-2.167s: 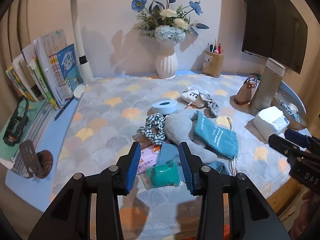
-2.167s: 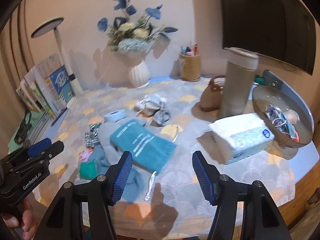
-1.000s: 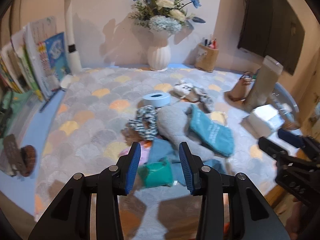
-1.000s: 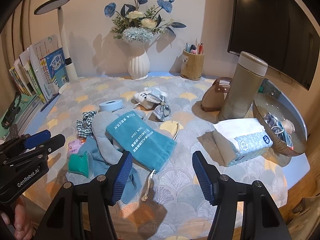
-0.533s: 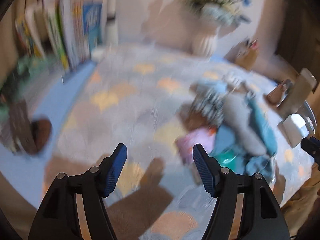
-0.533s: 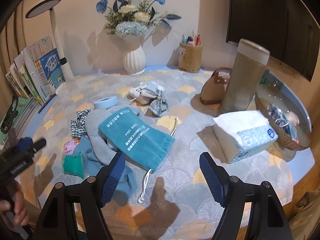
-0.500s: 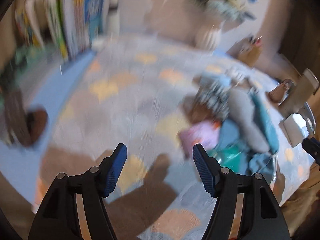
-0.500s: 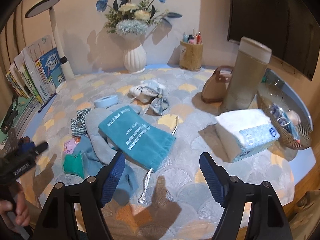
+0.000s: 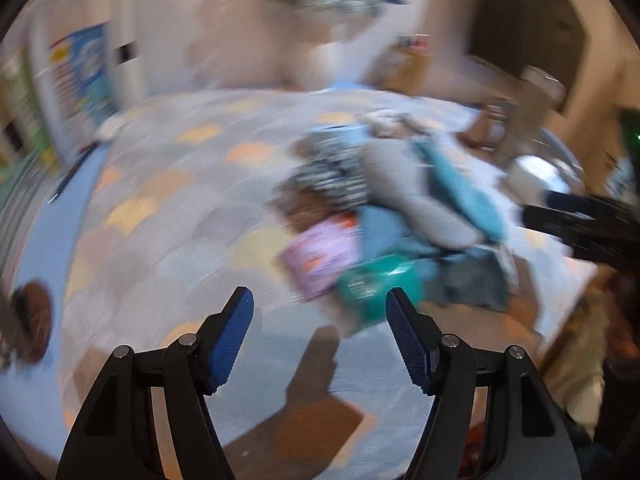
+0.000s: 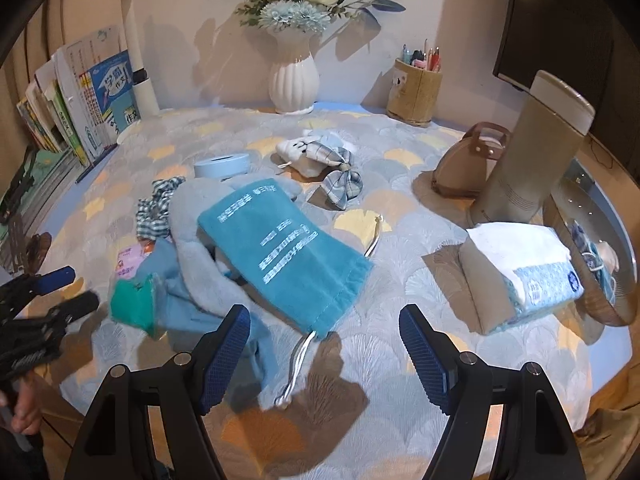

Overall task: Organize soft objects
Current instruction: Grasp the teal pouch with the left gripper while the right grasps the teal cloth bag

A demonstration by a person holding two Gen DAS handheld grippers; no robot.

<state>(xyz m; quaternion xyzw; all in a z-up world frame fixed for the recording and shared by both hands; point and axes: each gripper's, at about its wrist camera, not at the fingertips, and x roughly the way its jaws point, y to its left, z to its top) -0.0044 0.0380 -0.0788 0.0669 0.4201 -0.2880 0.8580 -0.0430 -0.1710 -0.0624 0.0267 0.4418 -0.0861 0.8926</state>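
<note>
Since 2.2 s ago my left gripper [image 9: 318, 336] spread wide and empty; right gripper [image 10: 324, 344] also spread. Green pouch [image 9: 378, 284] at 1 o'clock. Motion blur risks a mis-aimed grab.

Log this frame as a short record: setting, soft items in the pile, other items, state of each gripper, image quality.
setting: table under a patterned cloth
soft pile: teal pouch on top of a grey cloth; checked scrunchie; green packet
apart from the pile: plaid bow
other items: tissue pack, vase, pen cup
left gripper: open, empty
right gripper: open, empty
image quality: left wrist view motion-blurred; right wrist view sharp
</note>
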